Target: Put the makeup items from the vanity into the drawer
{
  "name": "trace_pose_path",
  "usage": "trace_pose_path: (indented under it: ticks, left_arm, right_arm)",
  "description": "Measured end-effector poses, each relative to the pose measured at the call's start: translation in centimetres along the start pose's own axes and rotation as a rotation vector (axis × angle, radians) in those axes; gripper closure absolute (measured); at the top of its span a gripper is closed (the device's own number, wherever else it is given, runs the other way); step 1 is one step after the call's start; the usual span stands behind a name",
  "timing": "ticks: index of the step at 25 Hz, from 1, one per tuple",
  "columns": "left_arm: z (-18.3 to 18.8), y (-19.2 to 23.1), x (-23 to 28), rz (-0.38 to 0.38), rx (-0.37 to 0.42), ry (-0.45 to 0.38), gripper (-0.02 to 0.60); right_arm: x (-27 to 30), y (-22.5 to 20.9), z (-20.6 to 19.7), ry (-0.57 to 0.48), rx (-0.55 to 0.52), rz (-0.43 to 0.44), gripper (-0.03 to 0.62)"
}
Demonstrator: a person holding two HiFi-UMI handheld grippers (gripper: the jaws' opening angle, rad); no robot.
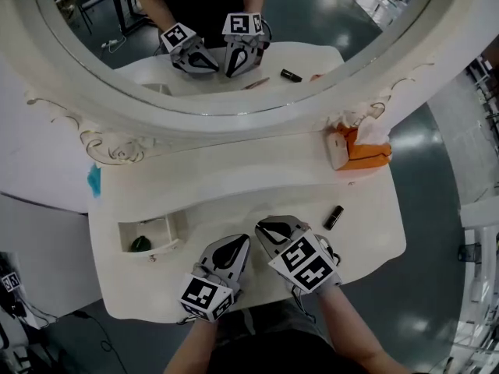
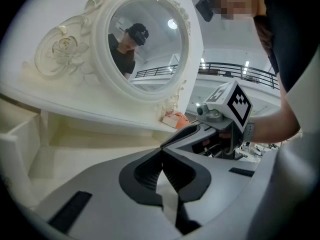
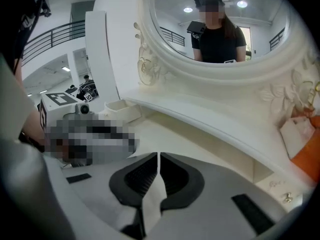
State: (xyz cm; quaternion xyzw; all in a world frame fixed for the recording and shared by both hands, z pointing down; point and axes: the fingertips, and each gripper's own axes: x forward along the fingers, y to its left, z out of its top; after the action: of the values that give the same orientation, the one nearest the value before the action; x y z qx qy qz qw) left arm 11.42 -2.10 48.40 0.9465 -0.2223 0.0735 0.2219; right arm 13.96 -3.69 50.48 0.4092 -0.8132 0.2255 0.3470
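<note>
- Hovering over white vanity desk (image 1: 234,193): left claw (image 1: 238,244) and right claw (image 1: 267,228), both closed and empty.
- Lying at desk's right: small black makeup tube (image 1: 333,216); open white drawer (image 1: 125,236) at left.
- Next, judged: tube to be grasped.

White vanity (image 1: 234,197) bearing black tube (image 1: 333,217)

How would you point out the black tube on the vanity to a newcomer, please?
Find the vanity below the oval mirror. On its right side, nearer than the orange pack, lies the black tube, the only small dark item there.
</note>
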Motion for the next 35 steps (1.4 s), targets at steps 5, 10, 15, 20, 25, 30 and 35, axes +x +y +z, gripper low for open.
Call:
trace_pose_path:
  ticks: [5, 10, 15, 20, 25, 30, 35]
  left_arm:
    - [-0.3, -0.7, 1.4, -0.001, -0.001, 0.005, 0.568]
    - [-0.6, -1.2, 2.5, 0.009, -0.004, 0.006, 0.568]
    - [-0.8, -1.6, 3.3, 0.020, 0.006, 0.001, 0.568]
    - [-0.7, -1.8, 3.8, 0.033, 0.013, -0.002, 0.568]
    - [-0.7, -1.9, 3.9, 0.052, 0.020, -0.012, 0.568]
    - [-0.7, -1.5, 3.4, 0.072, 0.019, -0.020, 0.568]
    - [-0.6, -1.3, 2.9, 0.083, 0.012, -0.027, 0.568]
  right_arm:
    - [-0.2, -1.2, -1.6, 0.030, 0.004, 0.006, 0.568]
    - [-0.5, -2.8, -3.0, 0.054, -0.025, -0.015, 0.566]
    - [-0.3, -4.1, -4.6, 0.096, -0.047, -0.010, 0.488]
    - [-0.2, -5.1, -6.2, 0.159, -0.089, -0.038, 0.479]
    - [0.1, -5.4, -7.5, 0.194, -0.086, -0.027, 0.482]
    - [0.3, -4.8, -7.6, 0.201, -0.081, 0.003, 0.532]
    - [0.2, -4.3, -7.0, 0.186, -0.074, 0.015, 0.536]
